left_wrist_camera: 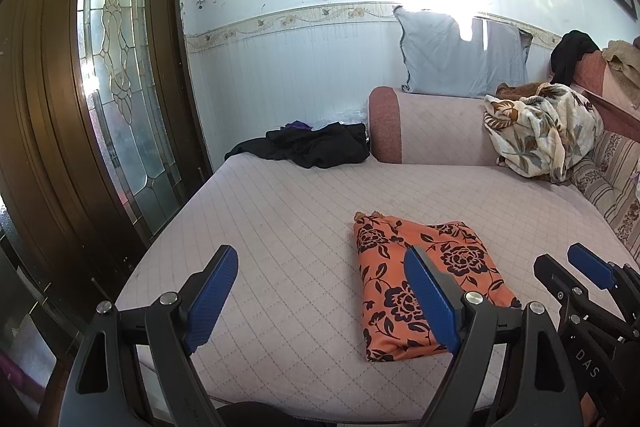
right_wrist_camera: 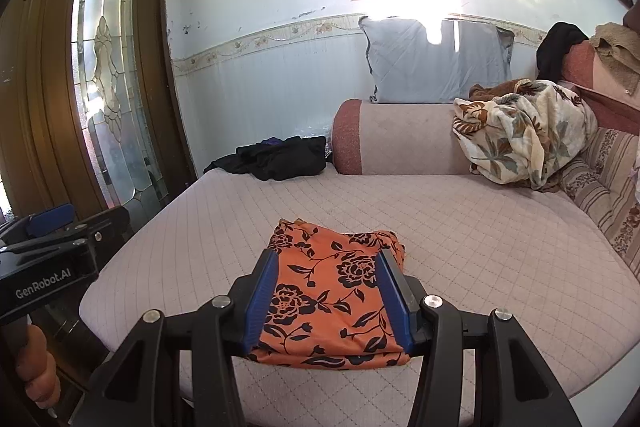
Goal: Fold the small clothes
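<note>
Folded garment [right_wrist_camera: 328, 291] lies on quilted sofa seat [right_wrist_camera: 480, 227]; black clothes [right_wrist_camera: 276, 157] by door [left_wrist_camera: 48, 107]. Left claw [left_wrist_camera: 324, 301] wide open, empty; right claw [right_wrist_camera: 326, 301] half-open, gripping nothing.

Daylight through glass door panel [left_wrist_camera: 120, 67] at left. Blown-out glare on wall [right_wrist_camera: 408, 7] above grey pillow [right_wrist_camera: 432, 63]. Strong fisheye bending, dark vignette at corners. Focus sharp, shadows soft.

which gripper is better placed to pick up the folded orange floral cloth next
Right, probably. The right gripper frames the orange floral cloth squarely; the left gripper sits off to its left, jaws wide.
</note>
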### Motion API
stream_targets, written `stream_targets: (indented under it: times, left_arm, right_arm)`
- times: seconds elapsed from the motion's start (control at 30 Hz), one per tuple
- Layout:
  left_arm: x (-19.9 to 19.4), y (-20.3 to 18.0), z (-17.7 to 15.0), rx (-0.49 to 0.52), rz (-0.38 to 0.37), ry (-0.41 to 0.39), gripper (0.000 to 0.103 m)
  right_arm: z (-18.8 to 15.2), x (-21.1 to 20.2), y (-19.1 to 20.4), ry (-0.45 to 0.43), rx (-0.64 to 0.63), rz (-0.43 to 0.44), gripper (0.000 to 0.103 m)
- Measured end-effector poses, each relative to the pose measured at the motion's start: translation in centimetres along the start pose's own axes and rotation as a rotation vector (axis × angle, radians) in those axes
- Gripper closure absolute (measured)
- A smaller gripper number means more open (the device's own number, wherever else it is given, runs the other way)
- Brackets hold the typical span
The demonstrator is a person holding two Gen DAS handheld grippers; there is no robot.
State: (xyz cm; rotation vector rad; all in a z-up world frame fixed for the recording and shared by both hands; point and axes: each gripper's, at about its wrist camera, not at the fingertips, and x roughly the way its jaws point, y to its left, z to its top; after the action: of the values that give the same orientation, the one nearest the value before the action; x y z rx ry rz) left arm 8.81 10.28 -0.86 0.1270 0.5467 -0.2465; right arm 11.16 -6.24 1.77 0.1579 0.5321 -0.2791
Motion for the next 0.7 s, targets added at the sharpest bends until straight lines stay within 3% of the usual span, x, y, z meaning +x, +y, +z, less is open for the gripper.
stream_targets:
  times: [0.7]
  left_arm:
    - [0.72, 0.18, -0.06, -0.006, -0.016, 0.017, 0.018]
  right_arm:
    - [-0.13, 0.48, 0.39, 0.009, -0.006, 0.006, 0.049]
